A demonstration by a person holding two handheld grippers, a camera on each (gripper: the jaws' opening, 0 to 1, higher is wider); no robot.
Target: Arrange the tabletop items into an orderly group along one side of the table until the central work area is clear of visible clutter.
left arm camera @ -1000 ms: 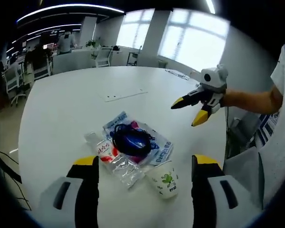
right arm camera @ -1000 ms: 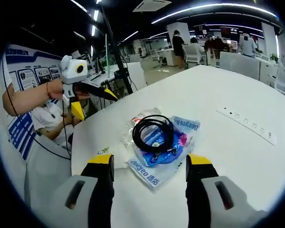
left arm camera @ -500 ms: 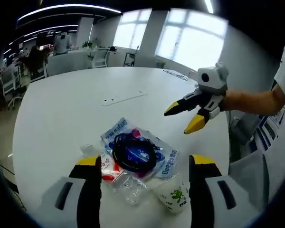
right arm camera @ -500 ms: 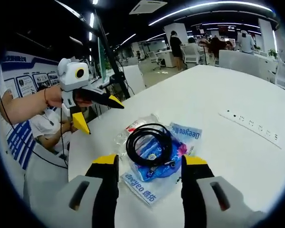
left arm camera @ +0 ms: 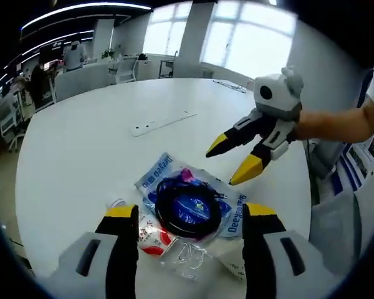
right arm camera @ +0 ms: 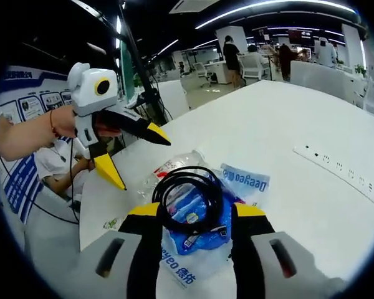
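One cable coil (left arm camera: 188, 207), one blue bag (left arm camera: 164, 174), perhaps two clear packets (left arm camera: 174, 255).

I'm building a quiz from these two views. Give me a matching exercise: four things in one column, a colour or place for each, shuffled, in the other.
Things:
1. cable
2. blue bag
3. power strip
4. left gripper

Descriptions:
A. white, lying apart from the pile
B. black, coiled on top of the pile
C. open above the table, yellow tips
D. under the coil, white lettering

Pairs: 1-B, 2-D, 3-A, 4-C

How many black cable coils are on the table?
1. The black cable coil lies on the blue printed bag, in the pile near the table edge. Another could be hidden under the pile.
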